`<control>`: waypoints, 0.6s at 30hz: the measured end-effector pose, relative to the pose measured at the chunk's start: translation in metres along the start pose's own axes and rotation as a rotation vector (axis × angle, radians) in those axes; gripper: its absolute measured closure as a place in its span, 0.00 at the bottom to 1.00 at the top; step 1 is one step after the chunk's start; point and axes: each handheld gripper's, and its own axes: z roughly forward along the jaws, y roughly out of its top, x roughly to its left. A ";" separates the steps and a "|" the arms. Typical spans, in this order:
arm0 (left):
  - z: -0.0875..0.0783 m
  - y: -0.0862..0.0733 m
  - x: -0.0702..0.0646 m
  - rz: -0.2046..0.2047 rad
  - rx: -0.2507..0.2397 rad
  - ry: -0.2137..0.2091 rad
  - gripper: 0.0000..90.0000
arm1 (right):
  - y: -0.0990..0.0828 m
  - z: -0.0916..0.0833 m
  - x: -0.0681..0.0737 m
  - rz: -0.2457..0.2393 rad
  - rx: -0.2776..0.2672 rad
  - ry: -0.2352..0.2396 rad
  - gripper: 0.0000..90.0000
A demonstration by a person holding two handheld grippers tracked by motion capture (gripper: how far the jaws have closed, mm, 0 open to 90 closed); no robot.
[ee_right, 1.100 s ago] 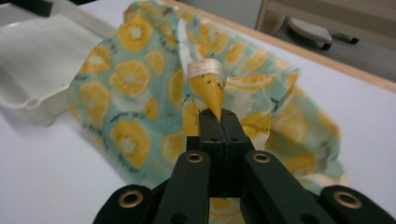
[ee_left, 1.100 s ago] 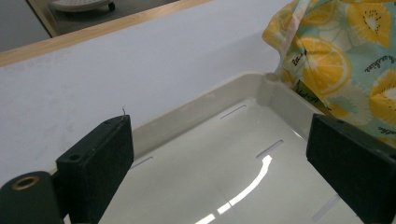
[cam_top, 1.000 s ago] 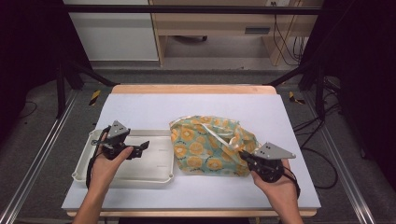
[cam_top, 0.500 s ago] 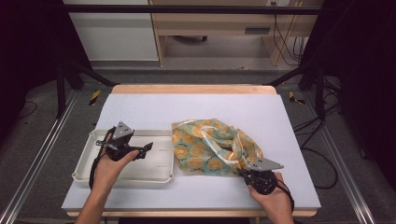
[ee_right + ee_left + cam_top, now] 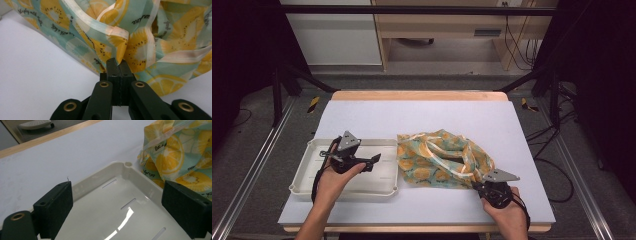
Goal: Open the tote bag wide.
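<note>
Table (image 5: 422,117): pale lavender-white top with a wooden edge at the far side, carrying every item below.

Cloth (image 5: 444,159): thin, glossy fabric printed with yellow citrus slices on teal, with pale peach borders; lies crumpled in a loose heap on the table right of centre, its left edge just beside the tray. Its near right corner is pinched by the right tongs.

Tray (image 5: 384,190): cream plastic, shallow, rectangular with rounded corners and narrow slots in its floor; sits on the table at the near left, nothing lying in it.

Left tongs (image 5: 373,161): held in the person's left hand above the tray, pointing toward the cloth; jaws spread wide with nothing between them.

Right tongs (image 5: 117,65): held in the person's right hand low at the near right of the table; jaws pressed together on a fold of the cloth's edge.
</note>
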 end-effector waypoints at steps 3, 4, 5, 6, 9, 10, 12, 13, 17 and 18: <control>-0.001 0.002 -0.002 0.001 -0.006 -0.003 0.12 | -0.001 0.001 -0.001 0.006 0.006 -0.008 1.00; 0.000 0.003 -0.003 0.006 -0.009 -0.005 0.12 | -0.001 0.001 -0.001 0.017 0.009 -0.009 1.00; 0.001 0.004 -0.004 0.010 -0.009 -0.012 0.12 | -0.001 0.001 -0.002 0.015 0.005 -0.011 1.00; 0.002 0.006 -0.006 0.021 -0.006 -0.020 0.12 | -0.001 0.001 -0.002 0.017 0.000 -0.011 1.00; 0.003 0.014 -0.013 0.047 -0.010 -0.032 0.12 | -0.001 0.001 -0.001 0.013 -0.002 -0.011 1.00; 0.003 0.017 -0.016 0.061 -0.010 -0.042 0.12 | -0.001 0.001 -0.002 0.010 -0.002 -0.011 1.00; 0.005 0.024 -0.020 0.089 -0.004 -0.042 0.12 | -0.001 0.001 -0.001 0.004 0.000 -0.008 1.00; 0.006 0.027 -0.022 0.096 -0.005 -0.047 0.12 | -0.001 0.001 -0.001 0.000 -0.001 -0.007 1.00; 0.014 0.037 -0.027 0.116 -0.003 -0.070 0.12 | -0.001 0.002 0.000 -0.002 0.002 -0.005 1.00; 0.016 0.039 -0.028 0.114 -0.005 -0.074 0.13 | -0.001 0.002 0.000 -0.004 0.002 -0.006 1.00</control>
